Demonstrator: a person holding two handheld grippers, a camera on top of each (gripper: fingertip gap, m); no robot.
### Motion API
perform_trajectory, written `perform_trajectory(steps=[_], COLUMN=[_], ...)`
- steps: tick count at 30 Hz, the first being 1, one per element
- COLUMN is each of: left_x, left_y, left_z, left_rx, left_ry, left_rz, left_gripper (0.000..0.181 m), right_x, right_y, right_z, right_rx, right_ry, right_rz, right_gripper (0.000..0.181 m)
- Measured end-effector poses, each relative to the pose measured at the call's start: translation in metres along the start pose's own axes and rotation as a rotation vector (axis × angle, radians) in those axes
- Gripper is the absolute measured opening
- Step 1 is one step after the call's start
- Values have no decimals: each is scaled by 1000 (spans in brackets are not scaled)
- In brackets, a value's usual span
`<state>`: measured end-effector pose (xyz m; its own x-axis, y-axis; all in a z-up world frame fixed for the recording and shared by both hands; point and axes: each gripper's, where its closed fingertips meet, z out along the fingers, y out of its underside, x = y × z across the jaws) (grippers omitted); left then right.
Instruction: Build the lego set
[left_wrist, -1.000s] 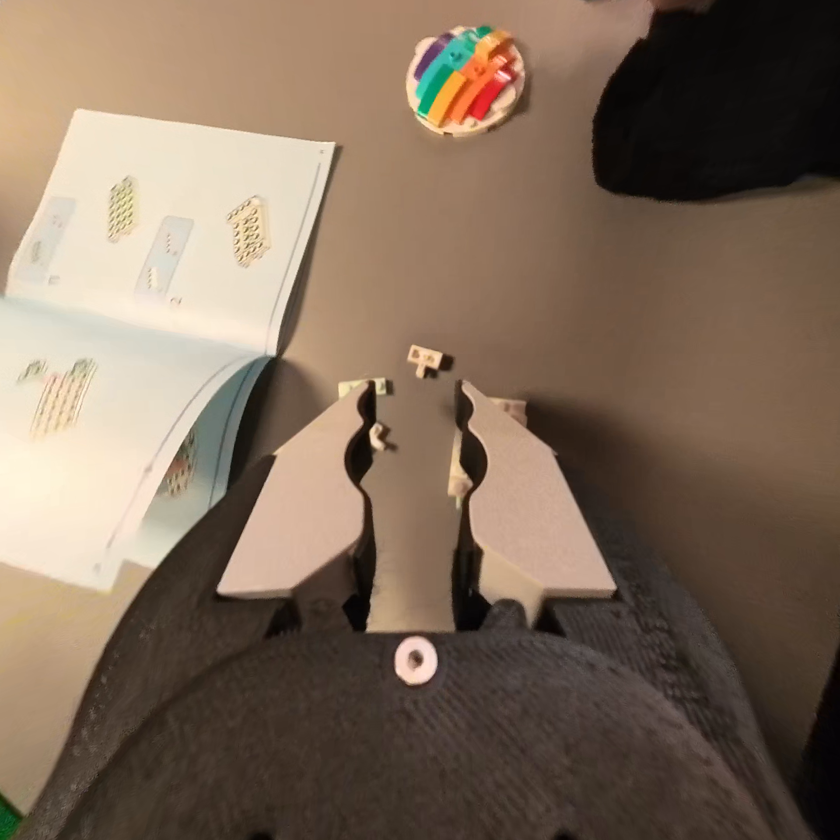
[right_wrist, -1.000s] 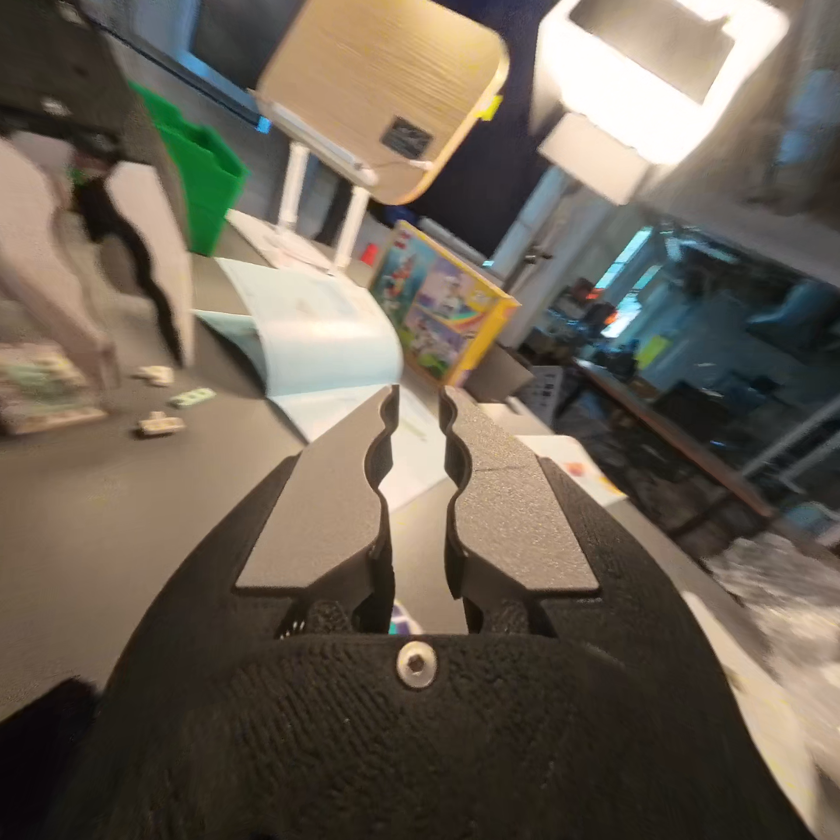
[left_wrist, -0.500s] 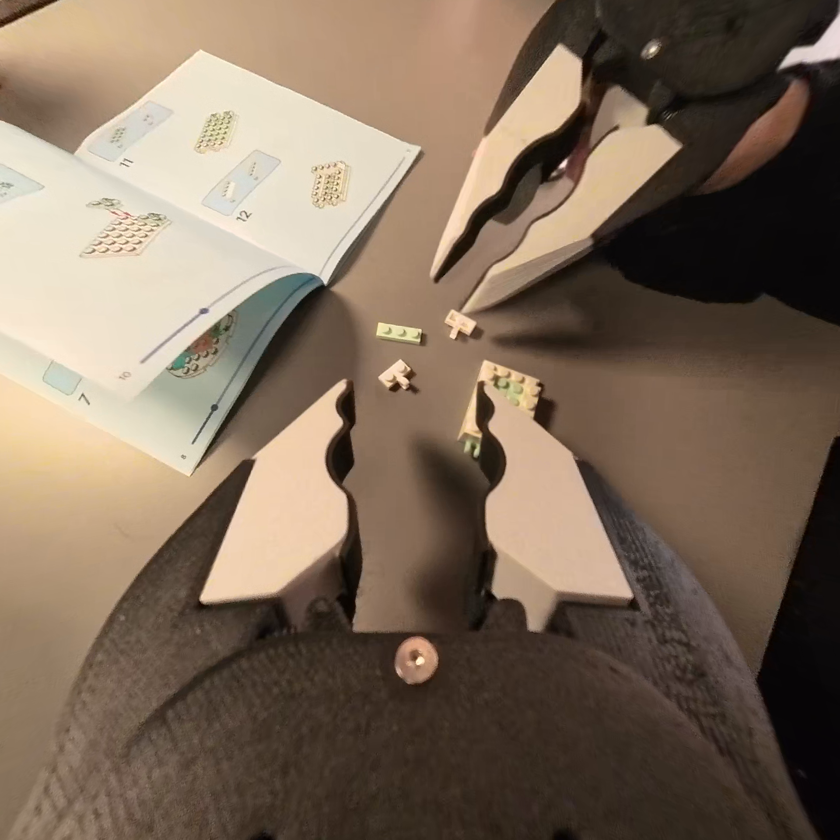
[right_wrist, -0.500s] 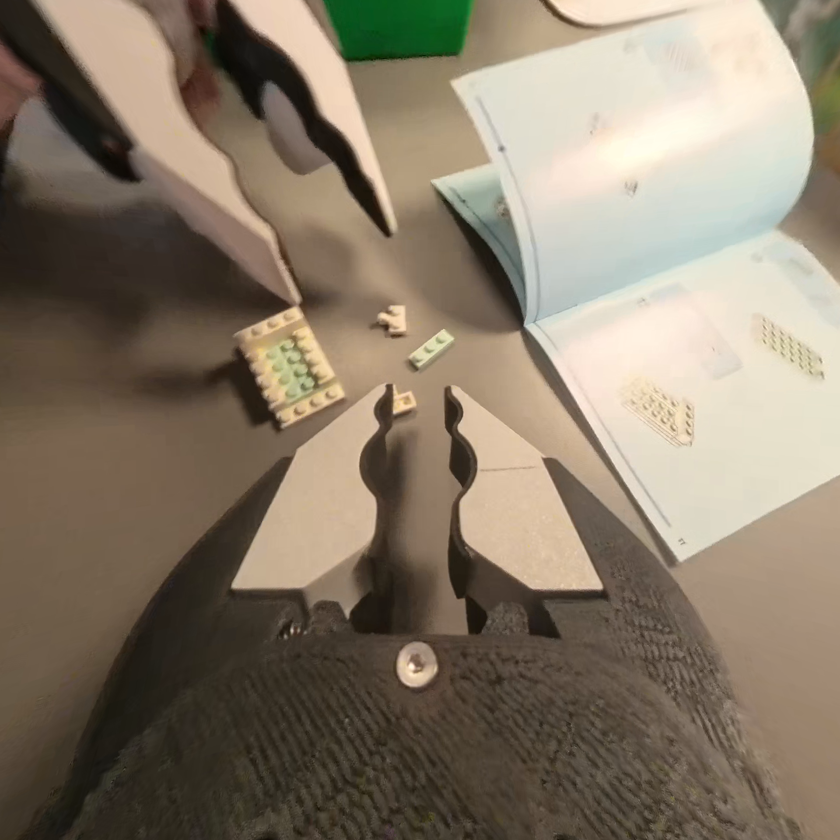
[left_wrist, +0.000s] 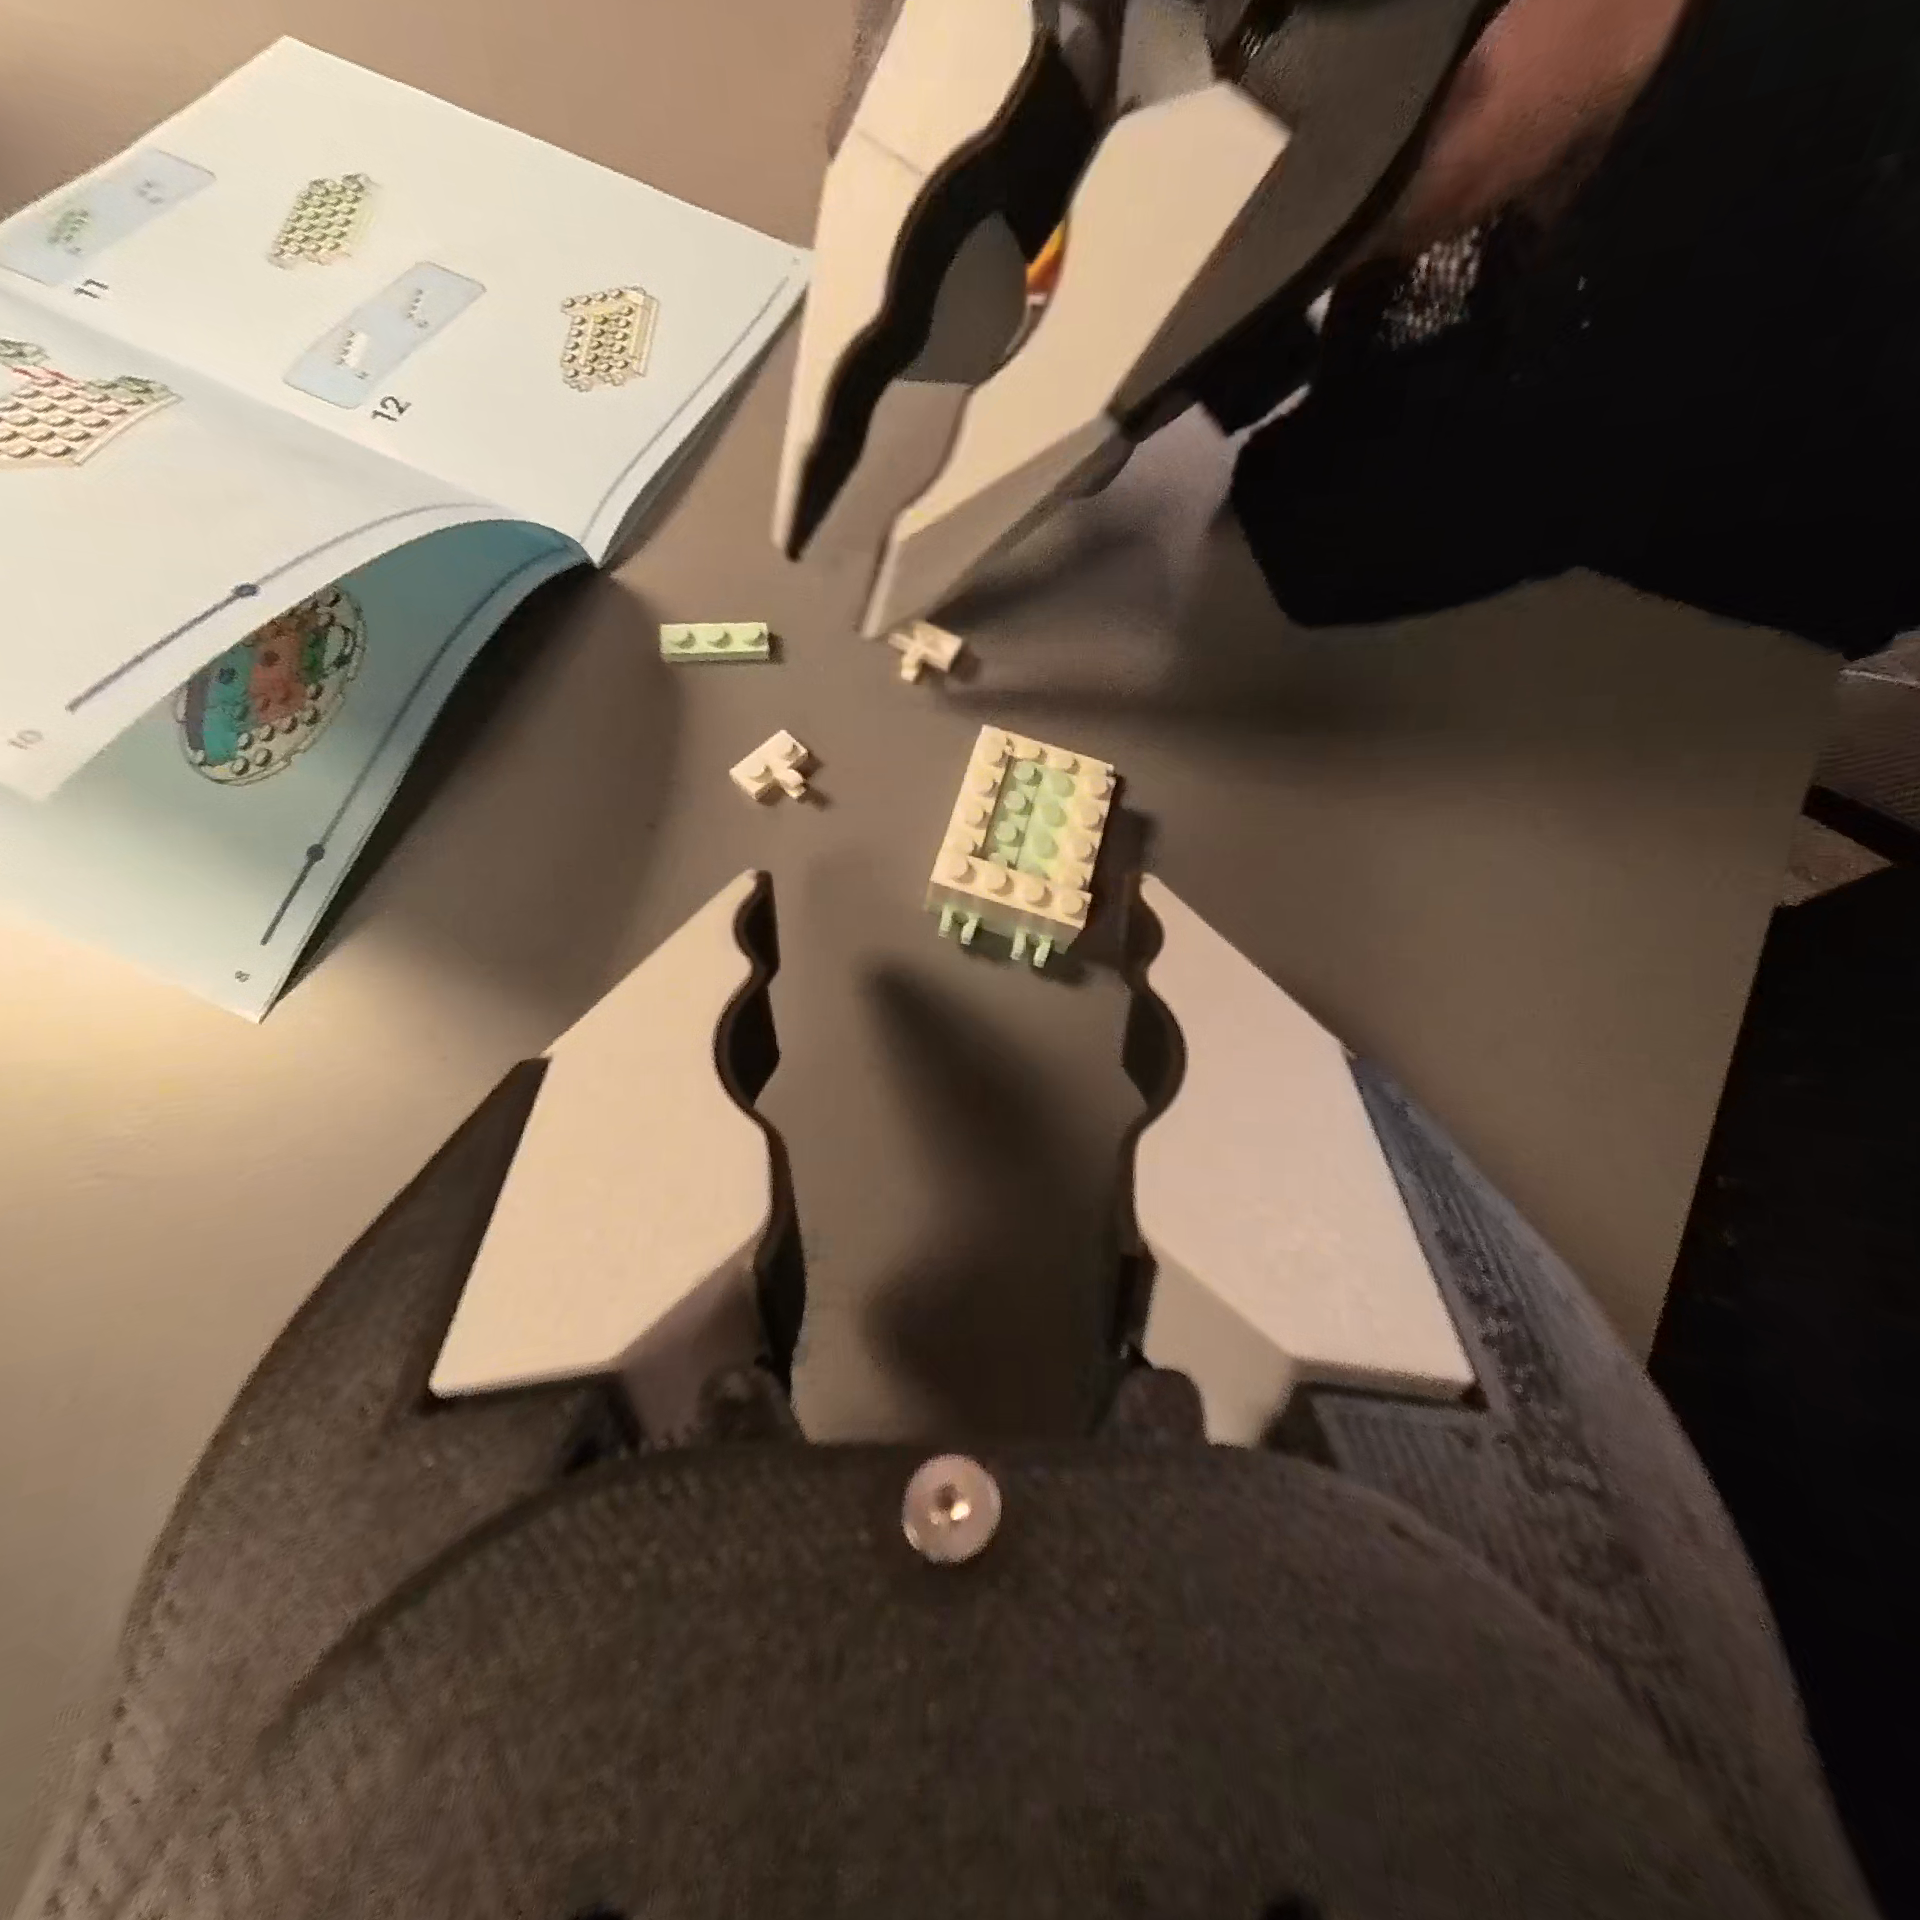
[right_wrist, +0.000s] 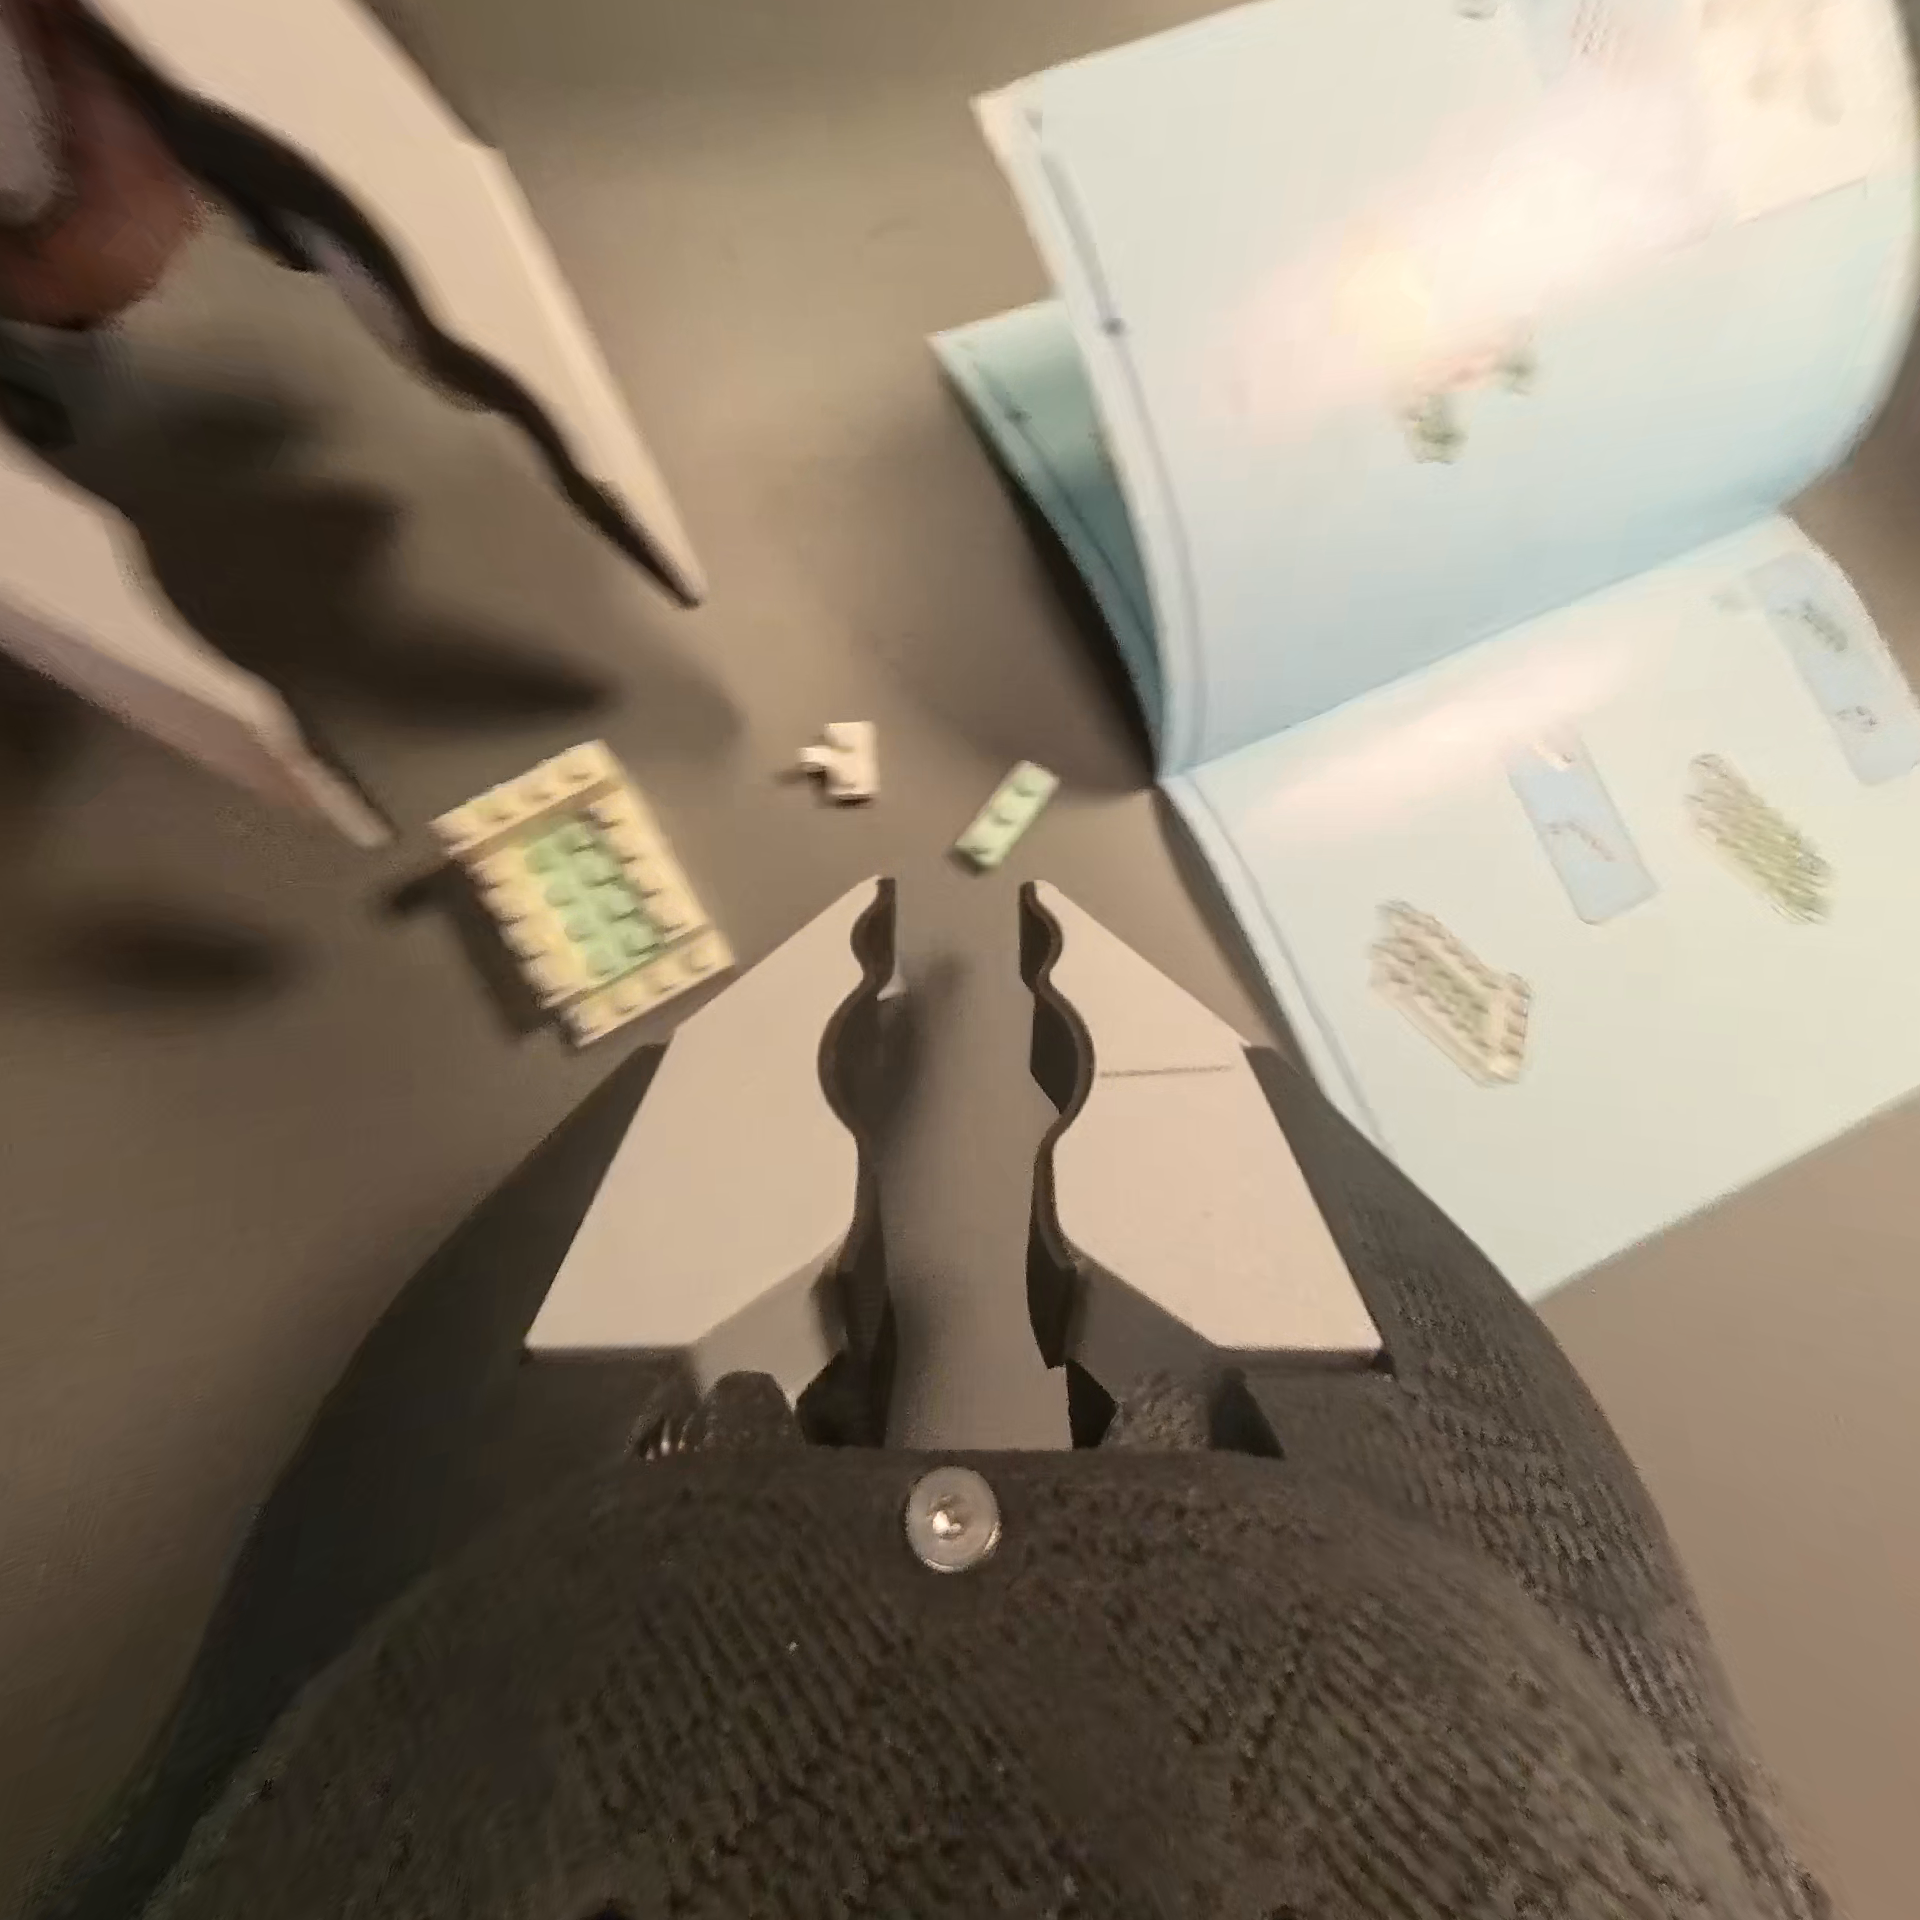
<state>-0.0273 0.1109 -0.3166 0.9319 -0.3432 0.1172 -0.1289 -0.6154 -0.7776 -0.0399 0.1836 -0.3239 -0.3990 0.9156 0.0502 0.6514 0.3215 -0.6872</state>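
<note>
Left wrist view: open booklet (left_wrist: 312, 343) upper left on the surface (left_wrist: 1351, 831); green strip (left_wrist: 719, 640), two small white pieces (left_wrist: 774, 767) (left_wrist: 928, 648), studded plate (left_wrist: 1025, 831) centre. Left gripper (left_wrist: 951, 883) fingers wide, empty. Right gripper (left_wrist: 831, 582) tips beside upper white piece.

Right wrist view: blurry; plate (right_wrist: 582, 888) centre left, booklet (right_wrist: 1507, 623) right. Right gripper (right_wrist: 956, 888) fingers narrowly apart, empty.

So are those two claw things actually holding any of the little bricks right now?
No. The left hand-held gripper and the right hand-held gripper are both open and empty; every brick lies loose on the table.
</note>
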Motion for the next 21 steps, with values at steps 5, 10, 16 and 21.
perform_trajectory(steps=[5, 10, 16, 21], left_x=[3, 4, 0, -4], left_y=[7, 8, 11, 11], left_z=[6, 8, 2, -4], left_rx=[-60, -76, -77, -60], left_ry=[27, 32, 16, -6], left_rz=[68, 83, 71, 59], left_gripper=[66, 65, 64, 64], right_x=[-22, -27, -17, -2], right_y=[1, -6, -10, -12], right_z=[-2, 20, 27, 22], right_rx=[-8, -65, -87, -117], right_ry=[-127, -143, -116, 0], right_rz=[-75, -101, -124, -41], right_gripper=[21, 19, 15, 14])
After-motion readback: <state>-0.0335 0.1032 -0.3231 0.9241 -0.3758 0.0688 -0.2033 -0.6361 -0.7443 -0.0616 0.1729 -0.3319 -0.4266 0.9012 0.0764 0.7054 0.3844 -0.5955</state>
